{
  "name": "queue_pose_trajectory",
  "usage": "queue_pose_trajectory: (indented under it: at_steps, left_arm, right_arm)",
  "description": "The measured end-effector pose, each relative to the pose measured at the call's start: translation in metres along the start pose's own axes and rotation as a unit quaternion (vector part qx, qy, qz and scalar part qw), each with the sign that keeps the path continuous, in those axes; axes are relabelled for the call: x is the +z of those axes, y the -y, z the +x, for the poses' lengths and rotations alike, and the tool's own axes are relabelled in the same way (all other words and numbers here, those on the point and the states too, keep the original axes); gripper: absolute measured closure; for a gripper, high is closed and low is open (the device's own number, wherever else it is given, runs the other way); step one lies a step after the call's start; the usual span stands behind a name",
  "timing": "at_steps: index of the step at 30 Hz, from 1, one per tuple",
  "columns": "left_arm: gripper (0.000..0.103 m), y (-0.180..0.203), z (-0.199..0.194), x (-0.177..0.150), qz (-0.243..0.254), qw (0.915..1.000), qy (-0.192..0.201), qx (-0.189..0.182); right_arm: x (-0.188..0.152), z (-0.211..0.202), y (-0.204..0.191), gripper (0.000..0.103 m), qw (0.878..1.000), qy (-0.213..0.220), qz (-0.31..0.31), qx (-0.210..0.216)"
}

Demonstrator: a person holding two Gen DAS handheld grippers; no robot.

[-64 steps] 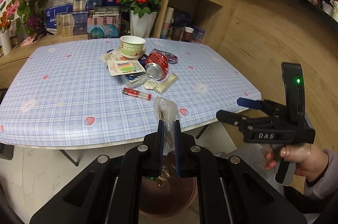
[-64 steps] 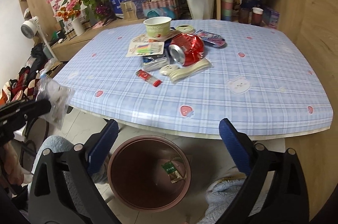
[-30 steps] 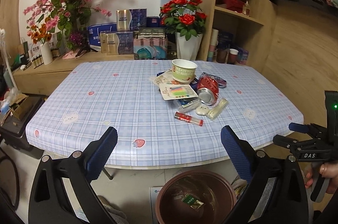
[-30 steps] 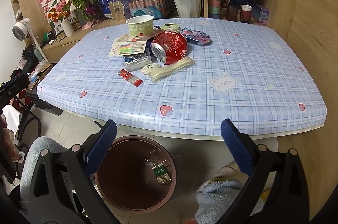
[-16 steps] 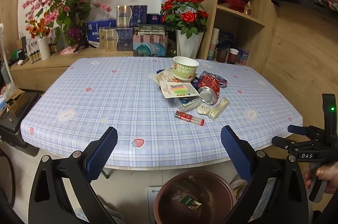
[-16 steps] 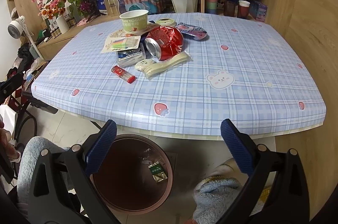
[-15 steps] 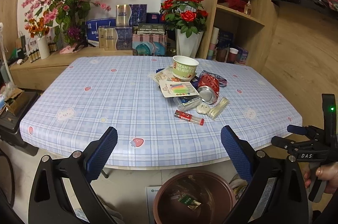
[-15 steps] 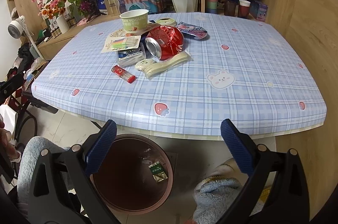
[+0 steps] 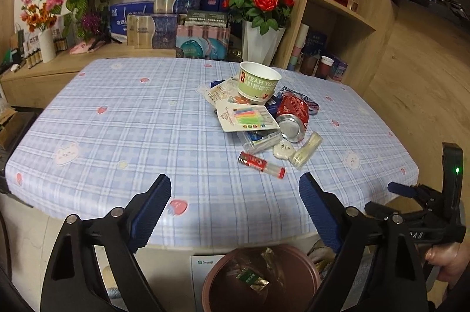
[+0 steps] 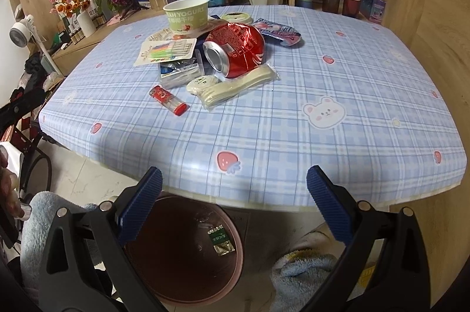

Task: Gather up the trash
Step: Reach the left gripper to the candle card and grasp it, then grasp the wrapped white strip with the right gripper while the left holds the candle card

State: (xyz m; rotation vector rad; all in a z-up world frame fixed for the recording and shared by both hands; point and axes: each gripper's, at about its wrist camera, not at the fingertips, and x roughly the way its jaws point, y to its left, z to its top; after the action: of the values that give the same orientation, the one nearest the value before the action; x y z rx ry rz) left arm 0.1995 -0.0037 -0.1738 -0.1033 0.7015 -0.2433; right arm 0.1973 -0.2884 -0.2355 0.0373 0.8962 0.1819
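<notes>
A heap of trash lies on the checked table (image 9: 132,121): a green yogurt cup (image 9: 257,81), a crushed red can (image 9: 292,118), a candle card (image 9: 245,118), a red lighter (image 9: 260,165) and a wrapped cutlery pack (image 10: 235,88). Below the near table edge stands a brown bin (image 10: 188,250) with wrappers inside. My left gripper (image 9: 235,212) hovers over the near edge, its jaws closing with nothing between them. My right gripper (image 10: 233,204) is open and empty above the bin, and also shows at the right of the left wrist view (image 9: 390,197).
Flower vases (image 9: 263,43), gift boxes and a wooden shelf (image 9: 337,3) stand behind the table. A fluffy blue cloth (image 10: 305,276) lies on the floor beside the bin. A small fan (image 10: 22,34) and clutter sit at the far left.
Both grippers have moved in toward the table and dipped; the trash heap looks nearer. The left gripper's fingers stand closer together than before.
</notes>
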Motion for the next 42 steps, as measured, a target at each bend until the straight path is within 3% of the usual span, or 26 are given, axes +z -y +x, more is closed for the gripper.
queue_pose_trajectory:
  at_steps: [12,15,19,23,33,36,42]
  left_arm:
    - [0.017,0.043,0.113,0.062,0.067,0.9972,-0.02,-0.028]
    - [0.026,0.047,0.148,0.072,0.062,0.9973,-0.038,-0.011]
    - [0.027,0.051,0.183,0.078,0.054,0.9972,-0.051,0.01]
    - [0.027,0.051,0.208,0.079,0.067,0.9942,-0.064,0.055]
    - [0.01,0.016,0.209,0.068,0.021,0.9938,-0.082,0.073]
    - [0.01,0.006,0.207,0.066,0.005,0.9944,-0.087,0.059]
    - [0.011,-0.019,0.204,0.062,-0.075,0.9915,-0.106,0.0]
  right_arm:
    - [0.036,0.056,0.015,0.006,1.0,-0.012,0.011,0.011]
    - [0.044,0.067,0.022,0.006,1.0,-0.012,0.019,0.009]
    - [0.051,0.081,0.031,0.006,0.999,-0.015,0.029,0.008]
    - [0.054,0.094,0.038,0.006,0.999,-0.023,0.035,0.008]
    - [0.056,0.111,0.037,0.006,0.998,-0.031,0.042,0.021]
    - [0.057,0.113,0.033,0.006,0.998,-0.032,0.038,0.023]
    - [0.058,0.112,0.029,0.006,0.999,-0.032,0.034,0.027]
